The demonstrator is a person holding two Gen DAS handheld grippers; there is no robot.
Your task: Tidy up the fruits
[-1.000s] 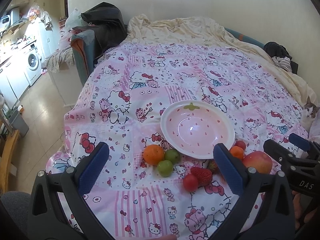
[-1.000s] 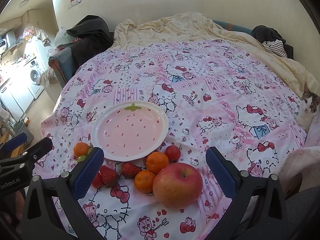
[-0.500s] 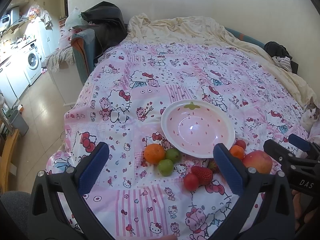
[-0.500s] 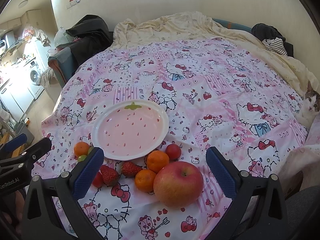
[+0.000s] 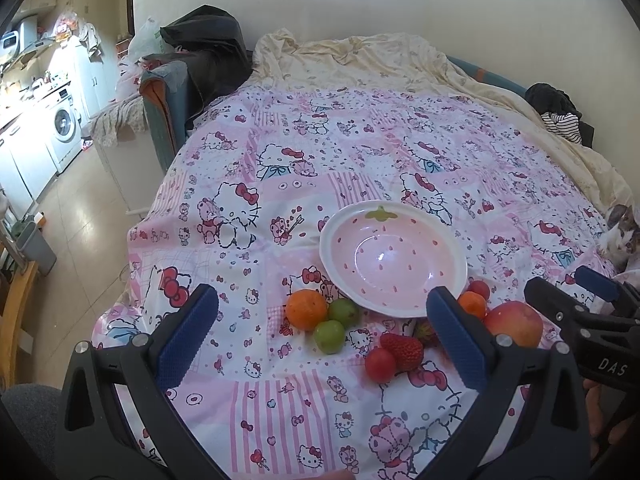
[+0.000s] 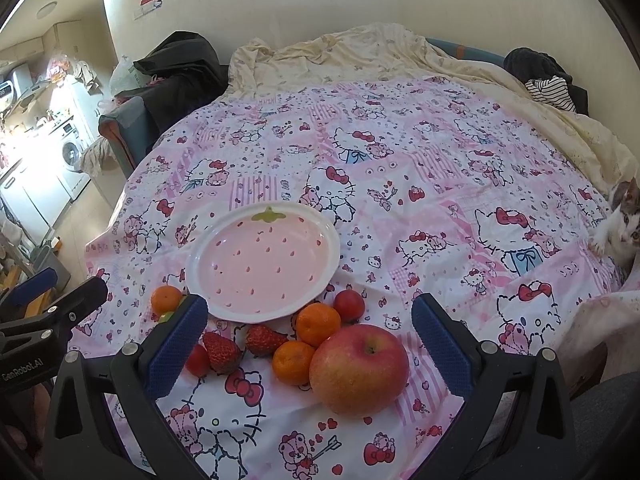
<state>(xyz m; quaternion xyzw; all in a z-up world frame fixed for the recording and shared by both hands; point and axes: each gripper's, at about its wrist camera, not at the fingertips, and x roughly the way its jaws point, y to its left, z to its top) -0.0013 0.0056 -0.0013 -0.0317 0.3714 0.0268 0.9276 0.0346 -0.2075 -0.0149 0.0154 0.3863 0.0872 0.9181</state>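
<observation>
Left gripper (image 5: 320,332): the fingers are wide open and hold nothing; it hovers over the near edge of the bed, in front of the fruits.
Right gripper (image 6: 310,332): also wide open and empty; the apple lies between its two fingers in the right wrist view, but nothing touches it.
Apple (image 6: 359,369): big, red-yellow, nearest to the right gripper, lying on the bed cover (image 6: 420,168).
Small oranges (image 6: 318,323): two lie just beside the apple, touching or almost touching it; a third orange (image 5: 306,309) lies apart on the left side, close to the plate rim.
Strawberries (image 6: 222,352): two, side by side, in front of the plate.
Red round fruits (image 5: 380,365): one beside the strawberries, another (image 6: 349,300) near the plate on the right; I cannot tell what kind they are.
Green fruits (image 5: 329,337): two, touching the left orange.
Plate (image 6: 192,268): pink with strawberry pattern, white rim, behind all the fruits; nothing lies in it.
Progress: I judge the task is at its very beginning. No fruit is in the plate, so every piece is left to move.
Cat (image 6: 624,224): at the far right edge of the bed, looking at the scene; it could disturb the fruits.
</observation>
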